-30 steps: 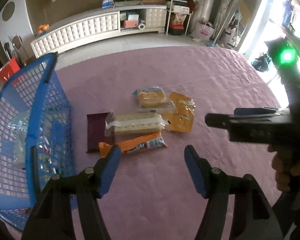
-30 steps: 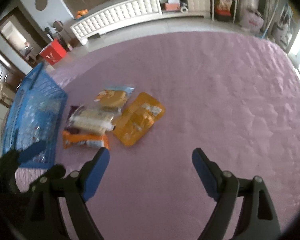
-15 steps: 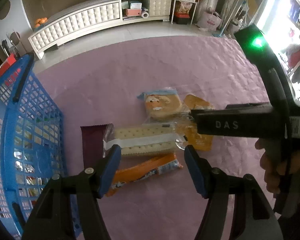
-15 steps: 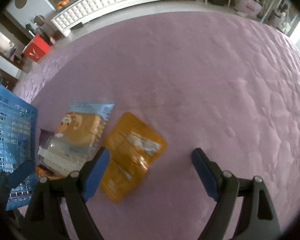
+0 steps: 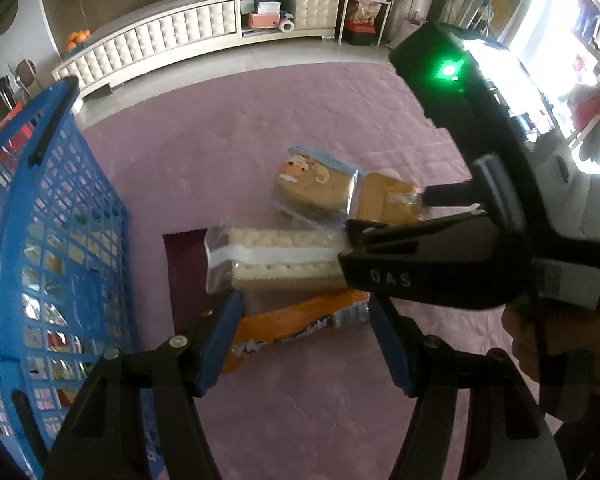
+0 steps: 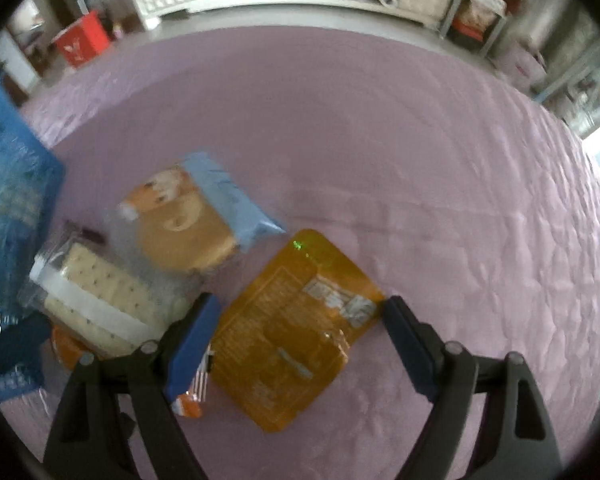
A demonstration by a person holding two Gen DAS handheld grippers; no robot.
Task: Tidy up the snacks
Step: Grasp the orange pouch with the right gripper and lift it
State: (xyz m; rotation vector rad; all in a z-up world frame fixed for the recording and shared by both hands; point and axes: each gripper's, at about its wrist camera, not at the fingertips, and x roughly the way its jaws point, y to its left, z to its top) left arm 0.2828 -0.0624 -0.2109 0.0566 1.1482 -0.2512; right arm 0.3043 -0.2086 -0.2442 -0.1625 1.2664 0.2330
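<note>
Left wrist view, from the left: blue basket on a purple cloth, then a maroon wrapper, a clear pack of white crackers lying crosswise, long axis left to right, and beneath it an orange bar, tilted up toward the right. Left gripper spread open over the bar, not gripping it. Right gripper's black body covering most of a yellow pouch.

Right wrist view, blurred: yellow pouch shown whole, long axis slanting from lower left to upper right, between the blue fingers of the right gripper, jaws just narrowed yet wide and not pressing. Cartoon-face bun pack just left of the pouch.
</note>
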